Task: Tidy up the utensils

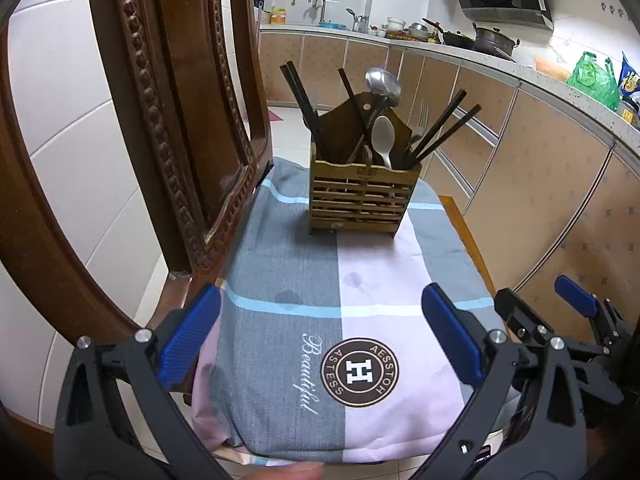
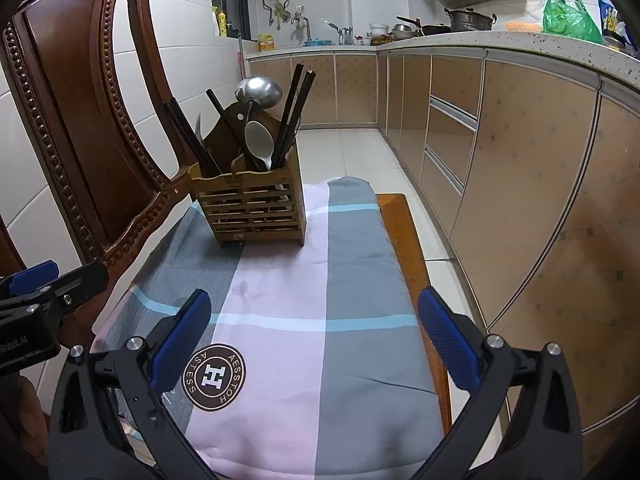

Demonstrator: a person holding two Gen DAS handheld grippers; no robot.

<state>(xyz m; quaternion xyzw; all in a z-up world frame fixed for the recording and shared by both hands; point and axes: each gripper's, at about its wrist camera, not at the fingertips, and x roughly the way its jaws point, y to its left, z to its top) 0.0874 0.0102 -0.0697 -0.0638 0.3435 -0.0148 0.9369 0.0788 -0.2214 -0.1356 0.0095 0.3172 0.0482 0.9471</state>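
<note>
A slatted wooden utensil holder (image 1: 360, 200) (image 2: 250, 210) stands on the far part of a checked cushion (image 1: 304, 280) (image 2: 304, 288) on a chair seat. It holds dark chopsticks (image 1: 308, 116) (image 2: 294, 108), a metal ladle (image 1: 383, 83) (image 2: 258, 90), a white spoon (image 1: 383, 136) (image 2: 259, 142) and a fork (image 1: 421, 120) (image 2: 198, 126). My left gripper (image 1: 320, 336) is open and empty above the cushion's near end. My right gripper (image 2: 314, 340) is open and empty beside it; it also shows in the left wrist view (image 1: 536, 300).
The carved wooden chair back (image 1: 188, 120) (image 2: 80, 120) rises at the left of the cushion. Kitchen cabinets (image 1: 540, 200) (image 2: 520, 160) run along the right, with a tiled floor (image 2: 360, 152) between. The counter (image 1: 500, 60) (image 2: 480, 40) carries pots and bags.
</note>
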